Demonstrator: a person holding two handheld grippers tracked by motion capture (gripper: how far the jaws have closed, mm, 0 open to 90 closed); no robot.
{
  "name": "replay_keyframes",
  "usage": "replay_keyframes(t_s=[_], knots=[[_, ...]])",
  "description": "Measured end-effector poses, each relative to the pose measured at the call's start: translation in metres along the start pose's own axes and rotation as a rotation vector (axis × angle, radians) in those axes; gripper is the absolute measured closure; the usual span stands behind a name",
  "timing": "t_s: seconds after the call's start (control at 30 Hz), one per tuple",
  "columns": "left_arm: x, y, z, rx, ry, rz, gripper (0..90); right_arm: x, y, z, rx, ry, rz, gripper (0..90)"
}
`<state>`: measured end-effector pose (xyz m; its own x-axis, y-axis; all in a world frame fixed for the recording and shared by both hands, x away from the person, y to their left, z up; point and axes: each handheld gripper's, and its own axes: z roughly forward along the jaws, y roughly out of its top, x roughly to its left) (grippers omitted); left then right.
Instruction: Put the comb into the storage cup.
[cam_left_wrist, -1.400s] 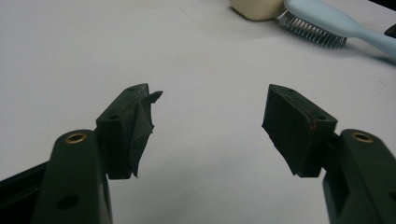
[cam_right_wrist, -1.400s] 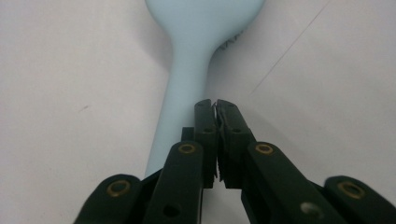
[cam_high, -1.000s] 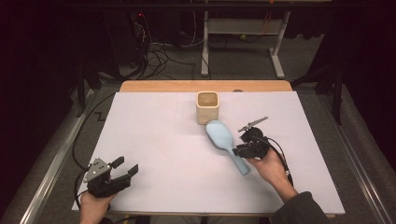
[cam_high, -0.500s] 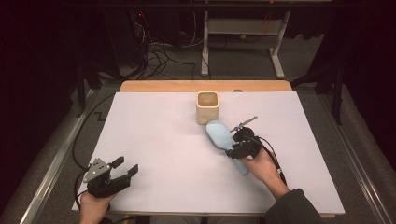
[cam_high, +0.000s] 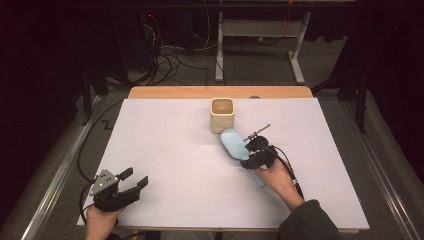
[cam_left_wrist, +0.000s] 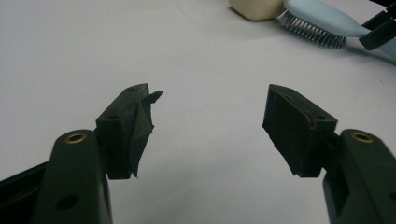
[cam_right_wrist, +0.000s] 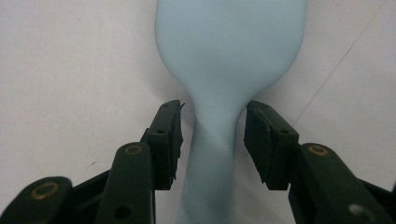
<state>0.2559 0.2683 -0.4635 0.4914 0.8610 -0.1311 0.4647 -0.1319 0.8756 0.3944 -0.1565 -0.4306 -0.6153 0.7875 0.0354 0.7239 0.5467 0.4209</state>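
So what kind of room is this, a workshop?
Probably a lab set up for recording. A white-covered table stands among dark surroundings, loose cables lie on the floor behind it, and a person works a brush with a hand-held right gripper.

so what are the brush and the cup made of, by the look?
Brush: probably moulded plastic, pale blue, smooth matt body without seams; the bristles look like stiff grey synthetic fibre. Cup: cream, square with rounded corners, thick wall, dull finish; could be ceramic or plastic, the look leaves it open.
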Motion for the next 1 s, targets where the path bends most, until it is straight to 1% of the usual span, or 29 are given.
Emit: replay_keyframes(t_s=[0.07,0.13,0.17,0.37,0.43,0.47,0.53,0.57,0.6,0.73,0.9,1.0], knots=[[0.000,0.000,0.000,-0.002,0.000,-0.001,33.5,0.001,0.001,0.002,0.007,-0.002,0.011,57.3],[0.000,0.000,0.000,-0.002,0.000,-0.001,33.5,0.001,0.002,0.005,0.009,-0.008,0.000,57.1],[0.000,0.000,0.000,0.000,0.000,0.000,33.5,0.002,0.002,0.006,0.011,-0.011,0.005,57.1],[0.000,0.000,0.000,-0.002,-0.001,-0.001,33.5,0.004,0.004,0.013,0.016,-0.035,-0.007,57.3],[0.000,0.000,0.000,-0.002,-0.001,-0.001,33.5,0.007,0.005,0.013,0.021,-0.045,0.005,57.4],[0.000,0.000,0.000,-0.002,-0.001,-0.002,33.5,0.006,0.005,0.013,0.020,-0.051,-0.011,57.8],[0.000,0.000,0.000,-0.003,-0.001,-0.002,33.5,0.007,0.005,0.013,0.020,-0.060,-0.010,60.6],[0.000,0.000,0.000,-0.002,-0.001,-0.002,33.5,0.007,0.005,0.013,0.020,-0.071,-0.024,62.9],[0.000,0.000,0.000,-0.002,-0.001,-0.002,33.5,0.008,0.005,0.014,0.019,-0.075,-0.029,63.4],[0.000,0.000,0.000,-0.002,0.000,-0.002,33.4,0.008,0.005,0.013,0.021,-0.074,-0.041,67.7],[0.000,0.000,0.000,-0.002,-0.001,-0.002,33.5,0.007,0.005,0.013,0.020,-0.072,-0.046,69.3],[0.000,0.000,0.000,0.000,-0.002,0.000,33.5,0.007,0.005,0.013,0.017,-0.073,-0.059,69.8]])
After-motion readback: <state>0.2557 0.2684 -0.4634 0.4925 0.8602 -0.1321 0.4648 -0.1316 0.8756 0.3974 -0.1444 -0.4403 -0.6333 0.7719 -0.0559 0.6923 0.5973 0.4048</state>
